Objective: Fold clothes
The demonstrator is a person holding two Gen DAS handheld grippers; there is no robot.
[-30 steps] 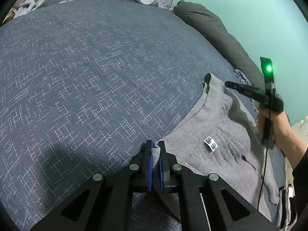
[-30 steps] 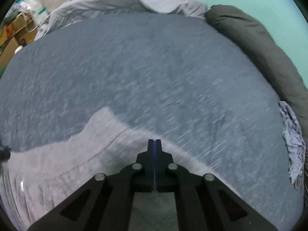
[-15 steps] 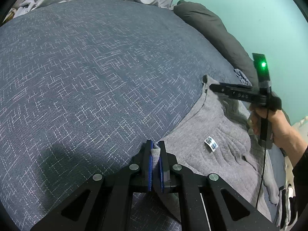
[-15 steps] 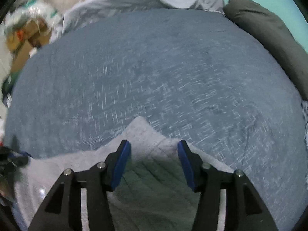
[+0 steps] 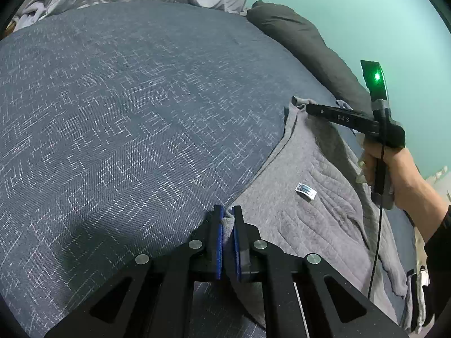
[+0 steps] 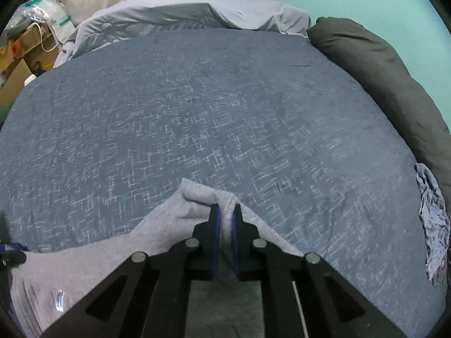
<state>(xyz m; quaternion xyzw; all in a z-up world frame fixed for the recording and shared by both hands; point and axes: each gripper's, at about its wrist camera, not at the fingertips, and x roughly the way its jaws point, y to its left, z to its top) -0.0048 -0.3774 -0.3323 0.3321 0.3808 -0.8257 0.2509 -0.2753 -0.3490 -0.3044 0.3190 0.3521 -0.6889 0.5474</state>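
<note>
A dark blue bedspread (image 5: 126,118) with a pale broken-line weave fills most of both views, stretched over a bed. Along its far edge lies a rumpled light grey duvet (image 6: 191,11), and down the right side runs a long dark grey pillow (image 6: 380,76) against a teal wall (image 5: 352,14). In the right wrist view, cardboard boxes and plastic bags (image 6: 25,36) crowd the far left corner, and a crumpled blue-grey cloth (image 6: 434,222) sits at the bed's right edge.

The grey garment (image 5: 304,205) lies spread on the near right part of the bedspread, its edge running as a curve between the two grippers, a small white label (image 5: 305,191) face up on it.

The left gripper (image 5: 227,225) is clamped on a near corner of the garment, grey fabric pinched between its blue pads. The right gripper (image 6: 225,222), held in a person's hand (image 5: 394,169), has just been closing its jaws, and they now pinch a raised fold at the garment's far corner, the cloth bunched up around the tips. A green light (image 5: 377,77) glows on the unit atop that gripper
</note>
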